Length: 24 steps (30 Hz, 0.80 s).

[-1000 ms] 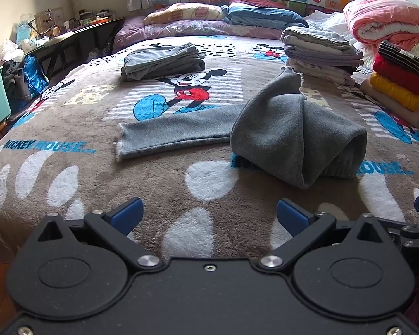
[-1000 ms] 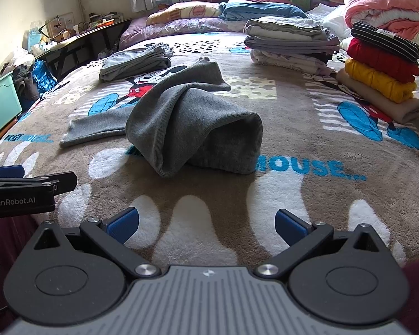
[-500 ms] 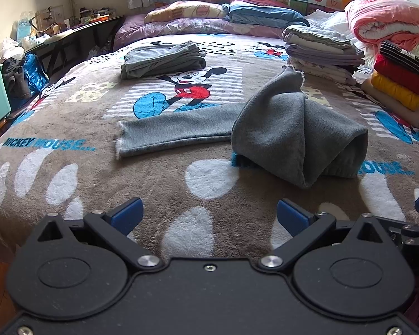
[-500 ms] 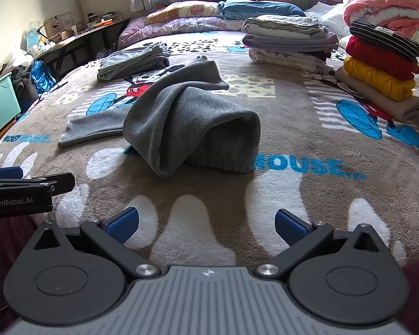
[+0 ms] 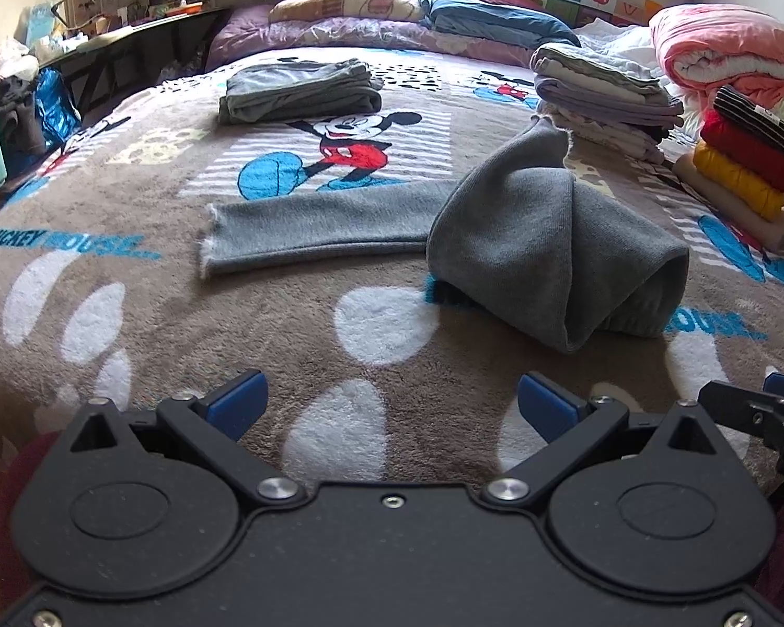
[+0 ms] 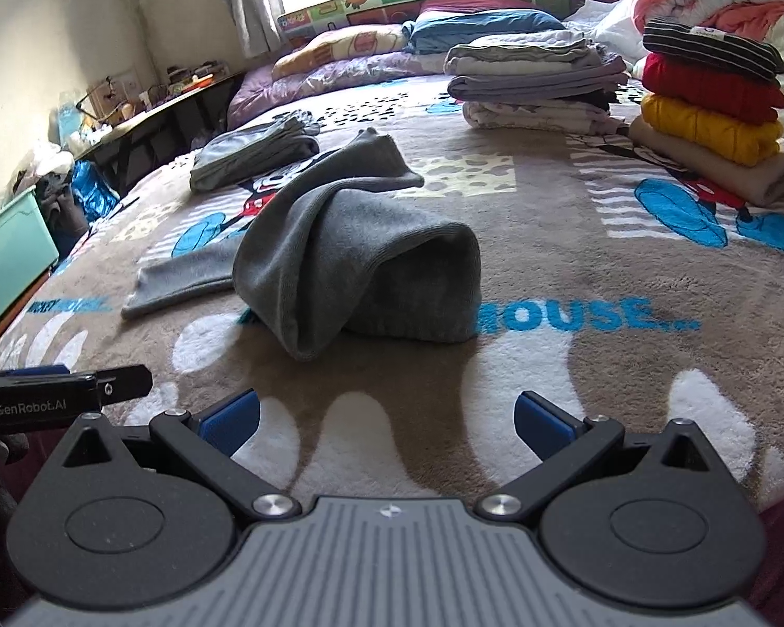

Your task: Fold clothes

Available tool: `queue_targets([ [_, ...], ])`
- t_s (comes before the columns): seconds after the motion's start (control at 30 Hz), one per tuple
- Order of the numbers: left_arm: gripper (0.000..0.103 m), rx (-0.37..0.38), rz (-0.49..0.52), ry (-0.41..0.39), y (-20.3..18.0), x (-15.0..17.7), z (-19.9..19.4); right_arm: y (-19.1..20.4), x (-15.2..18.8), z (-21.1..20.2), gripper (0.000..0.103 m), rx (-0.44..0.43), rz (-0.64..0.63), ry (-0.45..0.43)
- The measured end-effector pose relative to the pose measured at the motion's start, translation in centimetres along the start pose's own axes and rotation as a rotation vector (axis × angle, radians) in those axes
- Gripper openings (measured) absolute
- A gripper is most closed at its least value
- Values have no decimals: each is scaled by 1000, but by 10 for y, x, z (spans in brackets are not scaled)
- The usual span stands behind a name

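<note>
A grey sweater lies half bundled on the brown cartoon blanket. One sleeve stretches flat to the left. My left gripper hovers open near the bed's front edge, well short of the sweater, with nothing between its blue pads. My right gripper is open too, low over the blanket in front of the bundle. The left gripper's side shows at the left of the right wrist view.
Folded grey clothes lie farther back. A stack of folded linens and a pile of striped, red, yellow and beige clothes stand at the right. Pillows line the headboard. A green bin sits left of the bed.
The right gripper's view has tilted and shifted slightly rightward and closer to the bundle. The left gripper has barely moved. The sweater lies as before.
</note>
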<state>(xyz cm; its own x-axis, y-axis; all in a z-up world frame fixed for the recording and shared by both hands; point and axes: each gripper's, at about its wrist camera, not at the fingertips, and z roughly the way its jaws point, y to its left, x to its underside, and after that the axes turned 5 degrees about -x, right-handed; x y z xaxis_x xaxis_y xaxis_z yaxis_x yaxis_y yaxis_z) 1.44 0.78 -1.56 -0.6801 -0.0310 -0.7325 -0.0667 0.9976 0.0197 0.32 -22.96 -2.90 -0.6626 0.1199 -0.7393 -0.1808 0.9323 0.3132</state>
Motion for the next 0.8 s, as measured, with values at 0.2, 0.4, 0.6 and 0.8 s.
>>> queue_targets([
  [0.2, 103, 49, -24, -10, 3, 1, 8, -12, 0, 11, 103, 14, -35, -58],
  [0.4, 103, 96, -68, -47, 4, 2, 17, -38, 2, 24, 103, -35, -21, -161],
  [0.6, 103, 121, -30, 27, 2, -9, 33, -59, -1, 49, 103, -91, 31, -116],
  [0.8, 103, 139, -35, -21, 4, -26, 39, -68, -10, 57, 103, -158, 2, -75],
])
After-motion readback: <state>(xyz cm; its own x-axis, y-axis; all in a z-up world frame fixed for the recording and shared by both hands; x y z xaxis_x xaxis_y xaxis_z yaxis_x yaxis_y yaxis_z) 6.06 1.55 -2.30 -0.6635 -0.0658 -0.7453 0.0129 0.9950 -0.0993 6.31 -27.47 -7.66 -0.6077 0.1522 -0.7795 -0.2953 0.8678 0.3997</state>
